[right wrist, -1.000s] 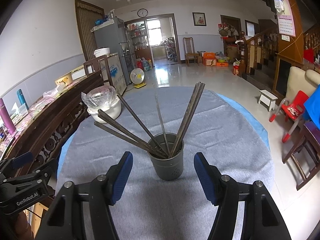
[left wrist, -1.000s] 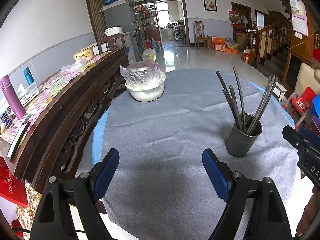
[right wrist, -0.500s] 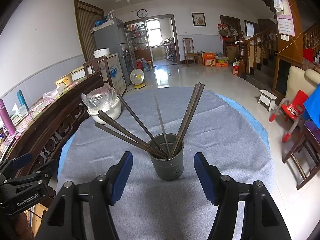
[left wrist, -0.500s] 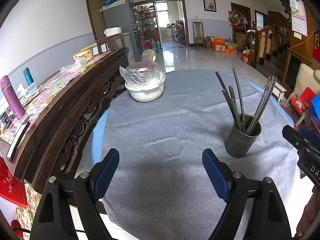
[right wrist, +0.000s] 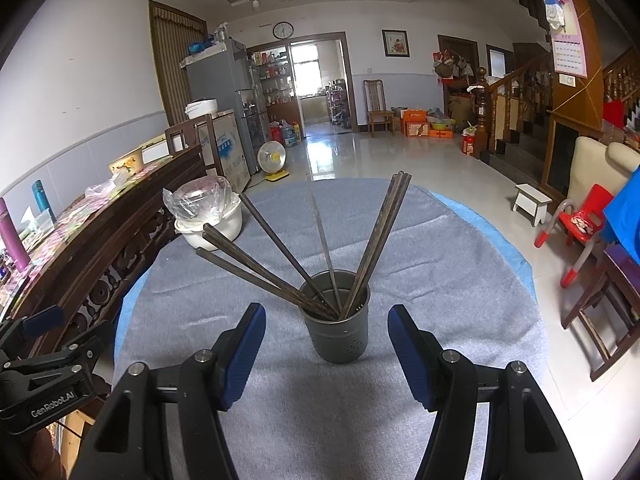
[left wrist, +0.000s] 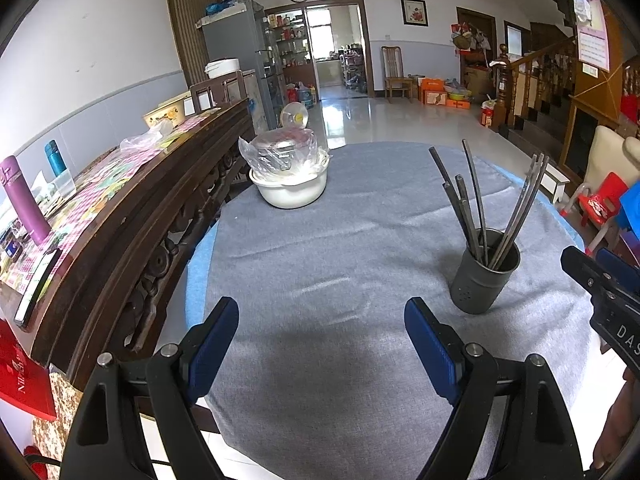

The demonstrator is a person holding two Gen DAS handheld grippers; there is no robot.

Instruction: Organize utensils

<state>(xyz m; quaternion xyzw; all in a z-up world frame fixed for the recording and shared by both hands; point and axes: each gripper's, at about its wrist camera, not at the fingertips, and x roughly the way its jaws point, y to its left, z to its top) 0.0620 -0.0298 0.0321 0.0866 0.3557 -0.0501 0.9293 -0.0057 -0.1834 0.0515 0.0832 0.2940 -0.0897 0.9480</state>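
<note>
My right gripper (right wrist: 326,344) has its blue-padded jaws wide apart with nothing between them, and dead ahead at twelve o'clock stands the dark grey utensil holder (right wrist: 336,330), upright on the grey tablecloth (right wrist: 440,280), clear of both pads. Dark chopsticks (right wrist: 384,236) stand in it, fanned out: several lean toward ten o'clock, one is near upright, a bunch tilts toward one o'clock. My left gripper (left wrist: 320,340) is spread wide over bare cloth, empty, with the holder at about two o'clock and a plastic-wrapped white bowl (left wrist: 292,192) farther off at eleven o'clock
</note>
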